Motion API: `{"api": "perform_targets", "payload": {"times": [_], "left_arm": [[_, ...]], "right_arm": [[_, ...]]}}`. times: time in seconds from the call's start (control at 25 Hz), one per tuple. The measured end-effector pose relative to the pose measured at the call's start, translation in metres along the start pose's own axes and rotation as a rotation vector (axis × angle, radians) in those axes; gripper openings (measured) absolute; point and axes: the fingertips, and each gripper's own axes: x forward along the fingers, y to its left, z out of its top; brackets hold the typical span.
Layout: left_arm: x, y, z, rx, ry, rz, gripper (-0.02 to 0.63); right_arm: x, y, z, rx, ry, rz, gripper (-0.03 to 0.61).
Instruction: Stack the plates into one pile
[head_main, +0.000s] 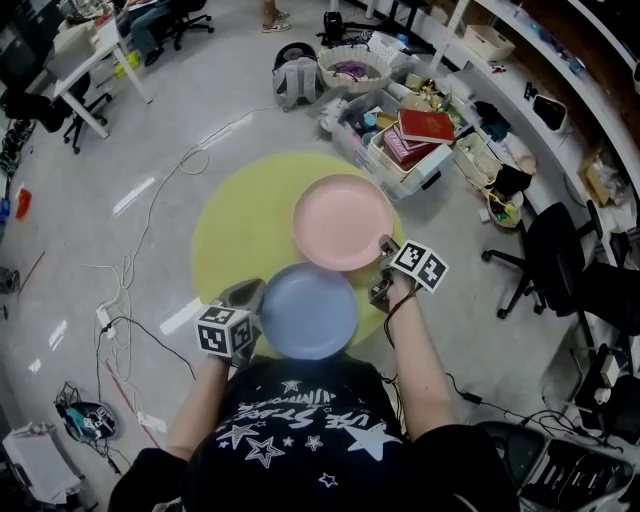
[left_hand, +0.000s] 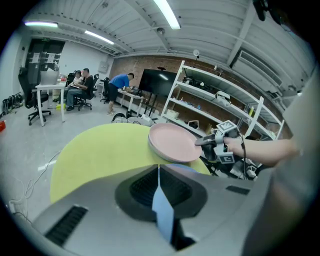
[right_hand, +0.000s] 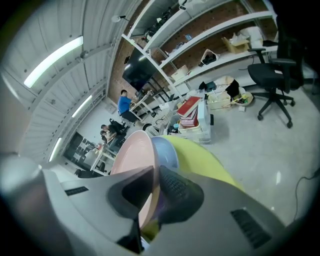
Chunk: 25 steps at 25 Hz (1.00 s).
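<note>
Pinching rims, left tongs (head_main: 244, 297) hold the blue plate (head_main: 308, 312), right tongs (head_main: 384, 264) the pink plate (head_main: 342, 222).

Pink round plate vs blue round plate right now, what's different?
The pink round plate lies farther from the person, the blue round plate nearer. The right gripper is clamped on the pink plate's rim; the left gripper on the blue plate's. Both are round, plain, over the yellow round table.

A round pink plate (head_main: 343, 221) and a round blue plate (head_main: 308, 310) are face up over the yellow table (head_main: 230, 240), rims meeting, the blue one nearer the table's edge.
</note>
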Motion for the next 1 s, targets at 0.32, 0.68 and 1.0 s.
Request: {"api": "perform_targets", "payload": {"times": [0.32,0.68,1.0], "left_arm": [[0.001,-0.011,0.001,-0.010,-0.011,0.023,0.023],[0.000,-0.014,-0.006,-0.031,-0.009,0.042,0.023],[-0.002,-0.020,-0.008,-0.049,-0.023,0.062,0.023]], "right_arm": [[0.003,-0.024,0.010,0.055,-0.005,-0.024,0.048],[0.020,-0.025,0.007,0.040,0.035,-0.019,0.052],[0.020,-0.019,-0.001,-0.213,0.101,-0.029,0.075]]}}
